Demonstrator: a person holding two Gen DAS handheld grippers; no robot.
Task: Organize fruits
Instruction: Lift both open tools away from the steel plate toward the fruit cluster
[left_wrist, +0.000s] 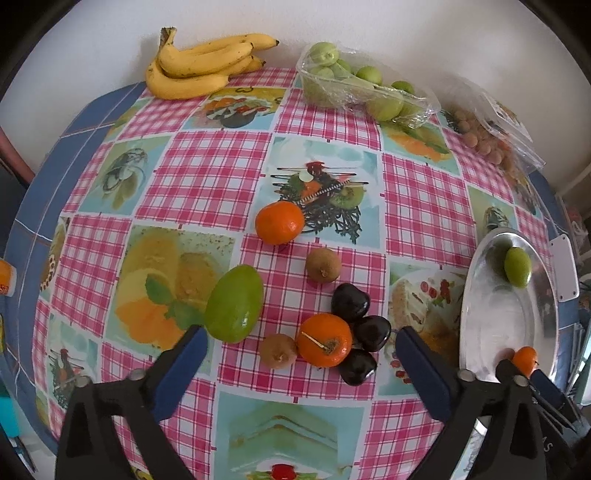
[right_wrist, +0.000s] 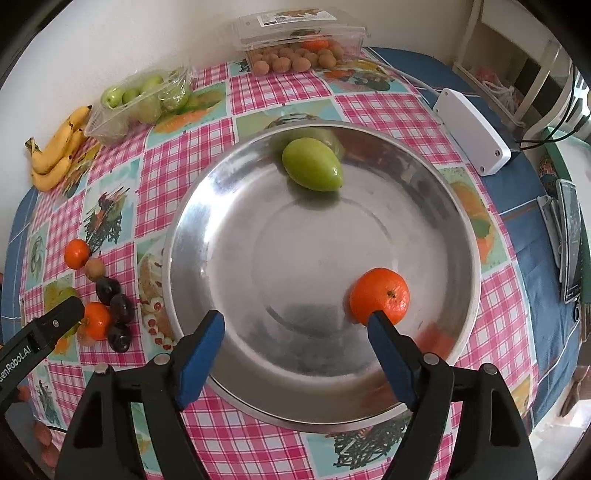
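Note:
My left gripper (left_wrist: 300, 330) stands open above a cluster on the checked tablecloth: a tangerine (left_wrist: 324, 339), three dark plums (left_wrist: 349, 301) and a small brown fruit (left_wrist: 277, 350). A green mango (left_wrist: 234, 302) lies by its left finger. Farther off are another tangerine (left_wrist: 280, 222) and a second brown fruit (left_wrist: 323, 265). My right gripper (right_wrist: 295, 315) hangs open over the steel bowl (right_wrist: 177, 240). In the bowl lie a green mango (right_wrist: 312, 164) and a tangerine (right_wrist: 380, 295), which sits just past the right fingertip. Nothing is between either pair of jaws.
Bananas (left_wrist: 199, 62) and a clear tray of green fruits (left_wrist: 354, 85) stand at the back wall. A clear box of small brown fruits (right_wrist: 295, 40) is beside them. A white box (right_wrist: 472, 129) and a dark flat device (right_wrist: 570, 240) lie right of the bowl.

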